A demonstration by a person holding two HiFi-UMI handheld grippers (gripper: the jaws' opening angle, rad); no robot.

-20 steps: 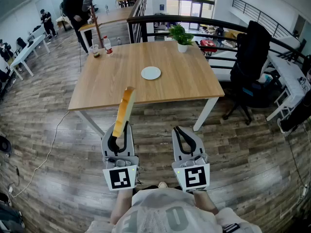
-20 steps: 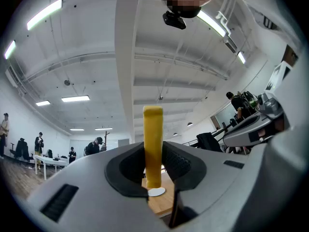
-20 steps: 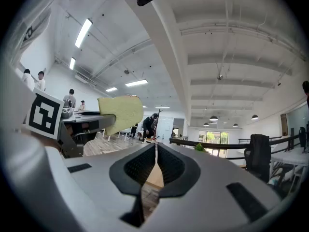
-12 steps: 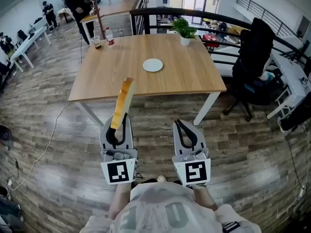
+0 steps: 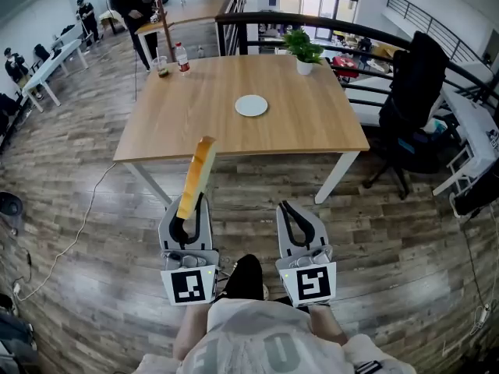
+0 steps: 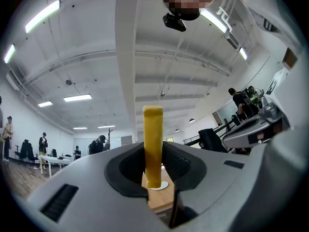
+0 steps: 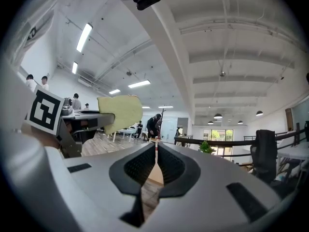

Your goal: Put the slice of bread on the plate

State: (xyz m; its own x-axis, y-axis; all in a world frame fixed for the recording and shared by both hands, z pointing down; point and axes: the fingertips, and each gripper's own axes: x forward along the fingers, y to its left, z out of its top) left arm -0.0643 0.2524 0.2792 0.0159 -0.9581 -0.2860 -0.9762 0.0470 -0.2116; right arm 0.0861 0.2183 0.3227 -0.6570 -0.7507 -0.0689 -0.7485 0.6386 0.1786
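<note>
1. The left gripper (image 5: 190, 207) is held short of the table's (image 5: 195, 111) near edge, over the wooden floor, its nose raised a little and aimed at the table.
2. Its jaws are clamped on the lower end of the slice of bread (image 5: 197, 174), which stands edge-on and slants up and away from them towards the table's near edge.
3. The right gripper (image 5: 287, 209) sits just beside the left one, equally short of the table and about level, also pointing at it.
4. Its jaws are closed together with nothing between them.
5. The plate (image 5: 251, 105), white and bare, lies near the middle of the table, well apart from the bread and both grippers.
6. A potted plant (image 5: 304, 51) stands at the table's far edge.
</note>
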